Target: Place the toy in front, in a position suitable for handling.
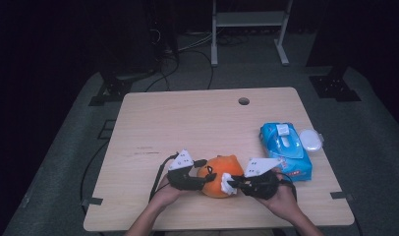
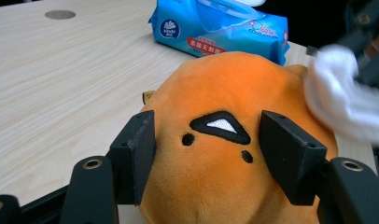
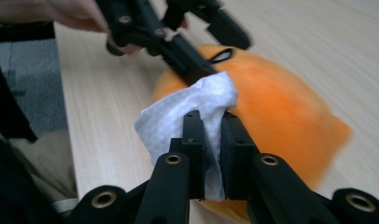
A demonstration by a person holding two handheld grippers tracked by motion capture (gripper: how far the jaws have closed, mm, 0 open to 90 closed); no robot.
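An orange plush toy [image 1: 221,176] lies near the table's front edge. My left gripper [image 1: 203,173] grips it from the left: in the left gripper view both black pads press into the plush [image 2: 225,154] on either side of its stitched face. My right gripper [image 1: 230,186] comes in from the right, shut on a white wet wipe [image 1: 227,181]. In the right gripper view the wipe [image 3: 187,114] is pinched between the jaws and rests against the plush [image 3: 281,116]. The wipe [image 2: 341,100] touches the toy's right side in the left gripper view.
A blue pack of wet wipes [image 1: 286,147] lies right of the toy, its white lid [image 1: 310,139] flipped open toward the table's right edge. A round cable hole [image 1: 243,101] sits near the far edge. The wooden table [image 1: 187,123] stretches bare behind.
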